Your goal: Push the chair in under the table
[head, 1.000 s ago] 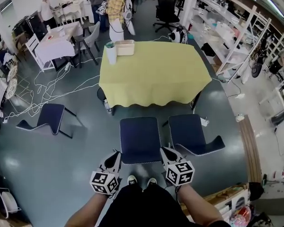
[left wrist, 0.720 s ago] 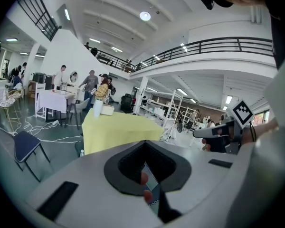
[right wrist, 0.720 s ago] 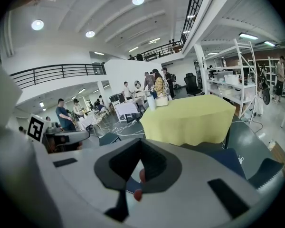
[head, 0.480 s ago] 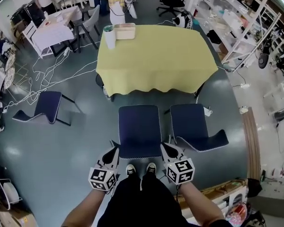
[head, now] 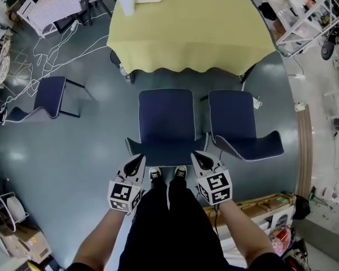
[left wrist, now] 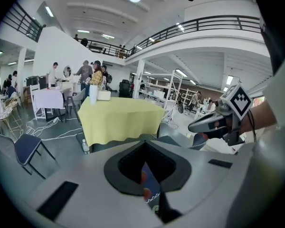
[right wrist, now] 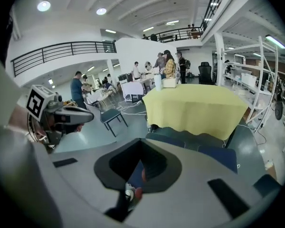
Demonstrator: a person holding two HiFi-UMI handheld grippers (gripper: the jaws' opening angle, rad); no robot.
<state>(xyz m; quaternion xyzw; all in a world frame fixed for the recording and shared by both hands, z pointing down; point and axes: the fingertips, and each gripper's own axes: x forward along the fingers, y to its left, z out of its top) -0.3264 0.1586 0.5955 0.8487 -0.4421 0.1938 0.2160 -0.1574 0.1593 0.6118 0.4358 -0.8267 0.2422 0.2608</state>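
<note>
Glossy grey floor [head: 73, 151] noted, left gripper [head: 137, 161] and right gripper [head: 199, 157] both clenched and empty, at backrest of dark blue chair [head: 165, 117], contact not determinable, chair stood just clear of yellow-clothed table [head: 189, 27], near side, second chair [head: 237, 123] alongside.

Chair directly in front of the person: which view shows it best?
The head view: the chair shows whole from above, seat and backrest, standing short of the yellow table. The left gripper view gives only its top edge and a blue sliver low in the frame. The right gripper view likewise shows only a partly hidden edge.
</note>
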